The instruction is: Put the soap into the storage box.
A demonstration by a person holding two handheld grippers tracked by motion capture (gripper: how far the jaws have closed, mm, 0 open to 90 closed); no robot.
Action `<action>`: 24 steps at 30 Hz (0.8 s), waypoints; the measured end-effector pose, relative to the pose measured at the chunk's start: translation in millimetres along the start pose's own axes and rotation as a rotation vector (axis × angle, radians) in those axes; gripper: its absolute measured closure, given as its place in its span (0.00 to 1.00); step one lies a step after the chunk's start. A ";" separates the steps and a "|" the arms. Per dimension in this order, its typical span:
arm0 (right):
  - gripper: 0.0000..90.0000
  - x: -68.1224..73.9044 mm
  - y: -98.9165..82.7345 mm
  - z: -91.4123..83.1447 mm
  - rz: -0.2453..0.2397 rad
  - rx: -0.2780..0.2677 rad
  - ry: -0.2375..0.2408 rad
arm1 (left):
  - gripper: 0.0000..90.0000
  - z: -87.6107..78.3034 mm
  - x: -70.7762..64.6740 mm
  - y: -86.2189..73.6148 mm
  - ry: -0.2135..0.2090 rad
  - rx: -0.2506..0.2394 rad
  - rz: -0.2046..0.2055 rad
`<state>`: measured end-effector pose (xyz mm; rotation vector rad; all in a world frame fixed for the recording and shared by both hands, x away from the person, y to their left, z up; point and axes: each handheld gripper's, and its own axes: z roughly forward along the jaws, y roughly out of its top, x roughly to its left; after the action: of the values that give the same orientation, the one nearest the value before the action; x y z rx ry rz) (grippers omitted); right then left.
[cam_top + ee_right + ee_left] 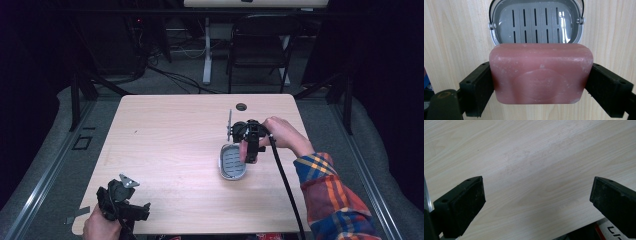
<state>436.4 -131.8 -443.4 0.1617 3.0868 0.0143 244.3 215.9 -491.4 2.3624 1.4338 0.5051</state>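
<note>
My right gripper [541,80] is shut on a pink bar of soap [541,72], its pads pressing the bar's two short ends. Just beyond the bar lies a grey slotted soap dish [536,22] with a clear lid hinged behind it. In the high view the right gripper [247,145] hovers over the near-right part of the table above the soap dish [233,162]. My left gripper [125,205] rests at the front left corner, held by a hand. Its jaws stand wide apart over bare wood [536,182] with nothing between them.
The light wooden table [170,145] has a round cable hole [241,106] near its far edge. A black cable [285,175] trails from the right gripper toward the plaid sleeve [335,200]. A dark chair [260,45] and desk legs stand beyond the table.
</note>
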 end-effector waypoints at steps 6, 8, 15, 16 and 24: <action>0.14 -0.9 5.1 3.0 -0.004 0.002 0.007 | 0.00 0.3 0.2 0.2 -0.001 0.001 0.001; 0.14 -0.9 9.2 6.0 -0.008 0.012 0.004 | 0.00 0.3 0.1 0.2 -0.002 0.002 0.002; 0.14 -1.6 18.9 13.7 -0.026 0.015 0.012 | 0.00 0.4 0.1 0.4 -0.004 0.004 0.002; 0.14 -2.5 20.6 14.8 -0.034 0.027 0.008 | 0.00 0.6 0.0 0.5 -0.005 0.002 -0.001; 0.14 -4.0 28.2 23.6 -0.043 0.035 0.013 | 0.00 0.9 0.1 0.7 -0.006 0.006 0.003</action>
<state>444.6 -104.0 -466.4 0.0966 3.1040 -0.0398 245.4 215.6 -491.9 2.3685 1.4315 0.4946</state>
